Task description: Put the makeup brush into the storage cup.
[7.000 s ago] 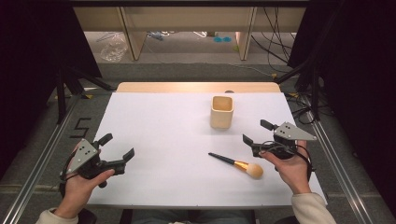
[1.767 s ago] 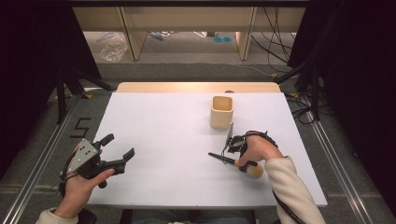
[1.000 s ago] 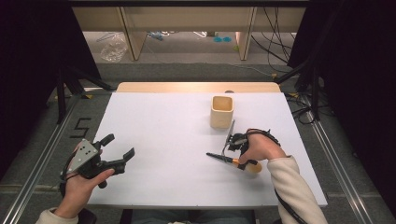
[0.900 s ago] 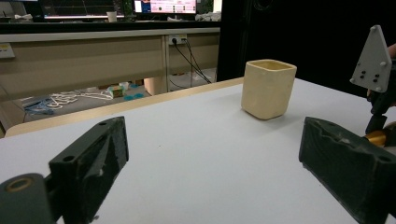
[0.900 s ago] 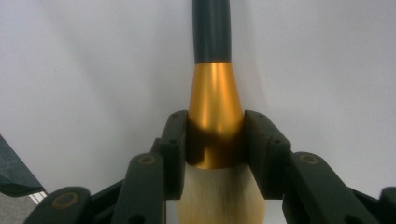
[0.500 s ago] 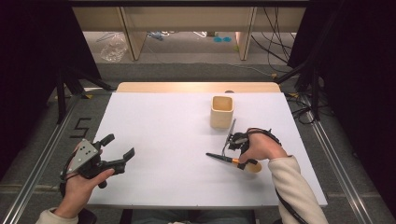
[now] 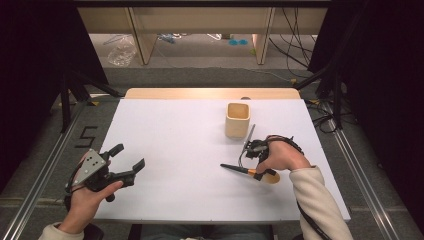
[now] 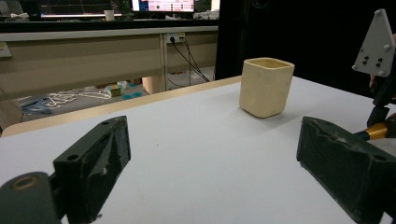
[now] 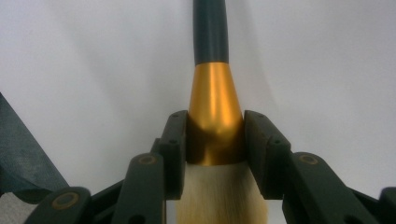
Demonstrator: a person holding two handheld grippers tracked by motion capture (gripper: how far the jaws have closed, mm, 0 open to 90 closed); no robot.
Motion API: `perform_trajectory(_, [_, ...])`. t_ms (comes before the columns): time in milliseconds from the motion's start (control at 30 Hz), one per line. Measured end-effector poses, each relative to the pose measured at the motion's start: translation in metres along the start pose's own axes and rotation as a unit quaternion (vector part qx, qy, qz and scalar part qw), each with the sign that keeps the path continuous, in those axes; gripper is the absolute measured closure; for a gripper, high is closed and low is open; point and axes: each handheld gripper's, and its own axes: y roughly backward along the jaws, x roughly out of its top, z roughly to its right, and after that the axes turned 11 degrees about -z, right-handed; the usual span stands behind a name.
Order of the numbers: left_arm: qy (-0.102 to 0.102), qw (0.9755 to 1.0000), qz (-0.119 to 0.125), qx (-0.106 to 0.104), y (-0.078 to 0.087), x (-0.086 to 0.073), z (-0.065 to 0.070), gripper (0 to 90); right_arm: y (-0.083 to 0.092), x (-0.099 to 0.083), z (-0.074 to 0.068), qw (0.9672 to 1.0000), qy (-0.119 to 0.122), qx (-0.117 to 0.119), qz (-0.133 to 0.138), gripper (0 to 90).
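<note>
Right gripper [image 9: 215, 140] clamped on brush [image 9: 214, 107] ferrule since 7 seconds ago, cup [image 7: 237, 119] at 11 o'clock, left gripper [image 7: 125, 161] held wide, unmoved.

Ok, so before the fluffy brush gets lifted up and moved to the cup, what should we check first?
1. Right gripper shut on the brush: ok, the jaws press the gold collar from both sides.
2. Grip centred: ok, the collar sits midway between the jaws.
3. Cup upright with its mouth open: ok.
4. Path from brush to cup clear: ok, bare white table lies between them.
5. Left gripper out of the way: ok, it is open at the table's far left edge.
6. Whether the cup is empty inside: cannot tell.
</note>
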Motion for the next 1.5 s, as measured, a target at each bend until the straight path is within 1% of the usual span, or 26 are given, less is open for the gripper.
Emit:
perform_trajectory(167, [0.000,1.0000,0.000,-0.001,0.000,0.000,0.000,9.7,0.003,-0.001,0.000,0.9999,-0.008,0.010,-0.002,62.8])
perform_trajectory(233, [0.001,1.0000,0.000,-0.001,0.000,0.000,0.000,9.7,0.004,-0.002,0.001,0.9999,-0.005,0.013,-0.001,62.8])
perform_trajectory(267, [0.000,1.0000,0.000,-0.001,0.000,0.000,0.000,9.9,0.005,-0.001,0.000,0.9998,-0.012,0.014,-0.008,62.8])
perform_trajectory(300, [0.001,1.0000,0.000,-0.001,0.000,0.000,0.001,9.9,0.006,-0.002,0.001,0.9998,-0.012,0.012,-0.008,62.8])
perform_trajectory(433, [-0.002,1.0000,-0.002,-0.001,-0.001,0.000,0.000,10.0,0.012,-0.004,0.003,0.9998,-0.011,0.014,-0.001,62.8])
perform_trajectory(467, [-0.002,1.0000,-0.002,-0.002,-0.001,0.000,0.001,10.1,0.014,-0.004,0.005,0.9999,-0.006,0.015,0.001,62.8])
perform_trajectory(500, [-0.004,1.0000,-0.003,-0.002,0.000,0.000,0.001,10.1,0.018,-0.004,0.005,0.9998,-0.010,0.019,0.001,62.8])
perform_trajectory(667, [-0.007,1.0000,-0.005,-0.004,-0.002,0.000,0.002,10.9,0.024,-0.005,0.006,0.9999,-0.007,0.014,0.005,62.8])
perform_trajectory(733, [-0.012,0.9999,-0.007,-0.009,-0.004,0.000,0.004,11.2,0.024,-0.005,0.007,0.9999,-0.001,0.013,0.007,62.8])
perform_trajectory(800, [-0.021,0.9996,-0.011,-0.016,-0.005,0.001,0.007,11.8,0.026,-0.004,0.005,0.9999,-0.008,0.014,0.003,62.8])
perform_trajectory(833, [-0.030,0.9992,-0.016,-0.022,-0.007,0.001,0.009,12.0,0.028,-0.003,0.004,0.9999,-0.003,0.015,0.004,62.8])
perform_trajectory(867, [-0.030,0.9992,-0.016,-0.022,-0.007,0.001,0.009,12.0,0.029,-0.002,0.004,0.9999,0.001,0.016,0.005,62.8])
perform_trajectory(967, [-0.037,0.9984,-0.022,-0.036,-0.013,0.002,0.013,12.4,0.033,0.001,0.001,0.9997,0.006,0.022,0.003,62.8])
perform_trajectory(1000, [-0.048,0.9971,-0.029,-0.052,-0.018,0.003,0.016,12.4,0.034,0.001,0.000,0.9997,0.007,0.021,0.005,62.8])
perform_trajectory(1033, [-0.048,0.9971,-0.029,-0.052,-0.018,0.003,0.016,12.5,0.034,0.001,0.000,0.9997,0.007,0.021,0.005,62.8])
perform_trajectory(1067, [-0.051,0.9964,-0.030,-0.061,-0.024,0.003,0.019,12.5,0.035,0.002,-0.001,0.9997,0.012,0.021,0.004,62.8])
perform_trajectory(1100, [-0.060,0.9948,-0.042,-0.071,-0.031,0.004,0.023,13.1,0.038,0.004,-0.003,0.9996,0.014,0.024,0.006,62.8])
perform_trajectory(1133, [-0.067,0.9939,-0.044,-0.075,-0.036,0.005,0.026,13.3,0.039,0.005,-0.004,0.9996,0.016,0.022,0.006,62.8])
perform_trajectory(1167, [-0.067,0.9939,-0.044,-0.075,-0.036,0.005,0.026,13.5,0.041,0.006,-0.005,0.9995,0.021,0.024,0.006,62.8])
perform_trajectory(1200, [-0.073,0.9928,-0.049,-0.082,-0.041,0.007,0.028,13.7,0.041,0.007,-0.005,0.9994,0.024,0.022,0.009,62.8])
perform_trajectory(1233, [-0.085,0.9900,-0.056,-0.097,-0.052,0.010,0.035,13.9,0.043,0.009,-0.006,0.9993,0.030,0.021,0.008,62.8])
perform_trajectory(1267, [-0.085,0.9900,-0.056,-0.097,-0.052,0.010,0.035,13.9,0.044,0.010,-0.008,0.9993,0.028,0.023,0.011,62.8])
perform_trajectory(1300, [-0.090,0.9885,-0.056,-0.107,-0.058,0.011,0.038,14.2,0.045,0.011,-0.007,0.9989,0.041,0.017,0.014,62.8])
perform_trajectory(1333, [-0.098,0.9868,-0.063,-0.112,-0.065,0.013,0.042,14.5,0.046,0.012,-0.009,0.9989,0.043,0.017,0.010,62.8])
perform_trajectory(1433, [-0.117,0.9830,-0.066,-0.125,-0.081,0.017,0.052,14.7,0.049,0.015,-0.011,0.9985,0.050,0.018,0.010,62.8])
perform_trajectory(1500, [-0.129,0.9805,-0.068,-0.132,-0.090,0.020,0.058,14.6,0.052,0.017,-0.013,0.9986,0.049,0.018,0.011,62.8])
